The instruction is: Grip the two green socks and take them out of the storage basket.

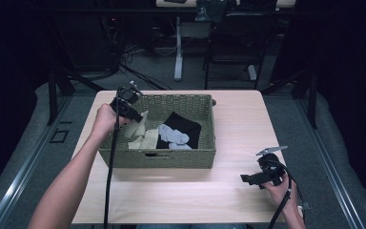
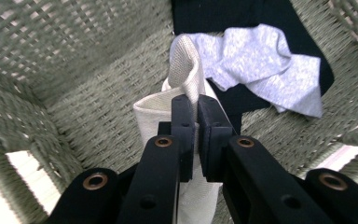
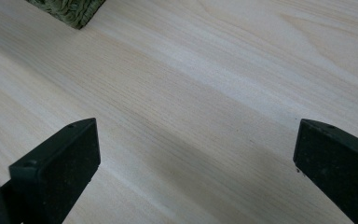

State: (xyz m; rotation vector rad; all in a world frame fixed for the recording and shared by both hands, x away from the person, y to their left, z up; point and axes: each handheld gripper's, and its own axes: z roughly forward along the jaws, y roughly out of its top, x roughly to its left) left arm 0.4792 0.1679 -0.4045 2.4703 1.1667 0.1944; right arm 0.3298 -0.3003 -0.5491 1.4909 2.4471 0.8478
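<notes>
A green woven basket (image 1: 205,157) stands in the middle of the wooden table. In it lie a cream sock (image 1: 145,139), a light grey sock (image 1: 173,134) and a black garment (image 1: 187,127). My left gripper (image 1: 138,119) hangs over the basket's left side, shut on the cream sock (image 2: 182,70), which dangles from its jaws above the basket floor. The grey sock (image 2: 265,65) and the black garment (image 2: 223,14) lie beyond it. My right gripper (image 1: 246,179) rests low at the table's front right, open, with bare wood between its jaws (image 3: 196,154).
The basket's corner (image 3: 67,8) peeks in at the top left of the right gripper view. Bare table (image 1: 171,195) lies in front of the basket. Beyond the table are chair and desk legs on a dark floor.
</notes>
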